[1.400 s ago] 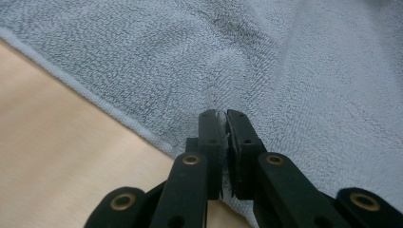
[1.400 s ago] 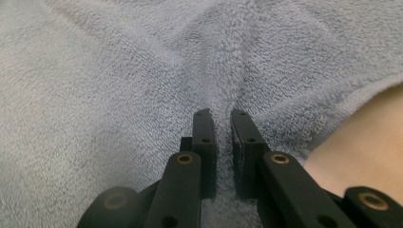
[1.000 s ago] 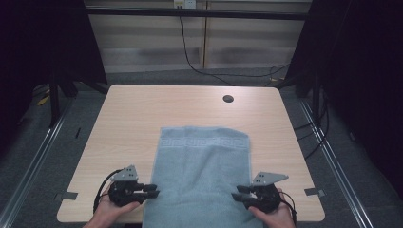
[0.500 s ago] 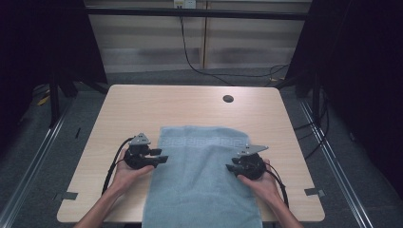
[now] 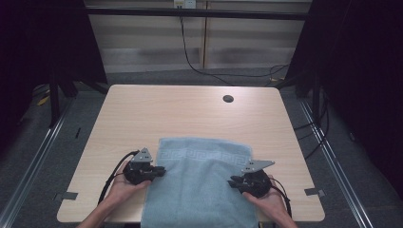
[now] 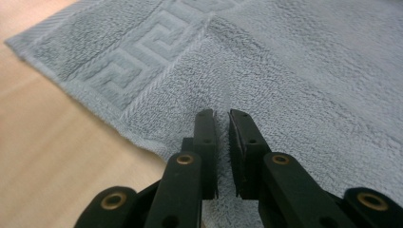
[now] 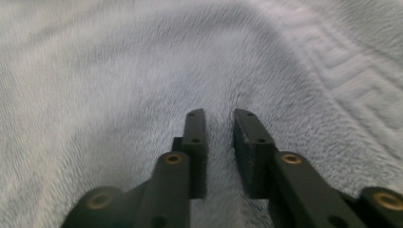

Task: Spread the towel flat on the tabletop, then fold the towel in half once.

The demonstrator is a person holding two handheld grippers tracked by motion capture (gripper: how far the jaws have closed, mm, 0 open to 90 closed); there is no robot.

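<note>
A light blue towel [image 5: 199, 183] with a key-pattern border lies on the wooden table [image 5: 180, 114], its near end hanging over the front edge. My left gripper [image 5: 161, 170] is at the towel's left edge, and in the left gripper view its jaws [image 6: 222, 116] are shut on a pinched ridge of the towel [image 6: 309, 71] just behind the patterned band. My right gripper [image 5: 231, 180] is at the towel's right edge. Its jaws [image 7: 219, 116] are closed on a raised fold of the towel [image 7: 119, 71].
A round cable hole [image 5: 228, 99] sits near the table's far right. Bare wood lies beyond the towel and to both sides. Metal rails run along the floor left and right, and a cable hangs at the back wall.
Both grippers have drawn back toward the table's front edge since half a second ago. The towel's far edge has slid nearer to the person with them.
</note>
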